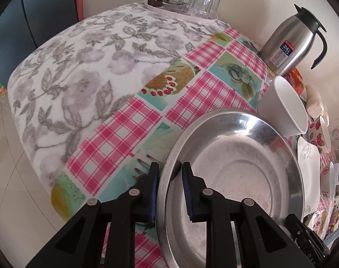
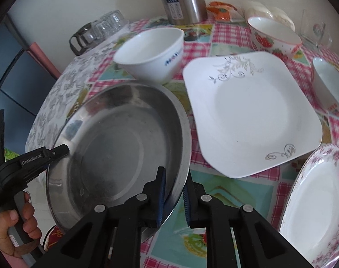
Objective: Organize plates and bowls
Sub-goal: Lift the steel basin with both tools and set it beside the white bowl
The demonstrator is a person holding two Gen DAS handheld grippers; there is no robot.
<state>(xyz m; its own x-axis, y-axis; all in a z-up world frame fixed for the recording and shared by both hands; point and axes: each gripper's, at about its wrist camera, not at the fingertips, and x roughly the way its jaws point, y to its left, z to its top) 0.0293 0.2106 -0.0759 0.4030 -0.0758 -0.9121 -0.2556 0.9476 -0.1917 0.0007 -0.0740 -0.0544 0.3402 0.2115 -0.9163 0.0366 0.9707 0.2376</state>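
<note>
Both grippers, left point(image 1: 169, 187) and right point(image 2: 174, 197), clamped on opposite rims of steel basin point(image 2: 115, 143), table point(image 1: 115, 120) beneath

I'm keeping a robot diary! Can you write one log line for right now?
left gripper: shut on steel pan rim | right gripper: shut on opposite rim | white bowl: behind pan | square plate: beside pan

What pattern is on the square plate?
White square plate with grey floral scrollwork at two corners; clearest in the right wrist view.
</note>
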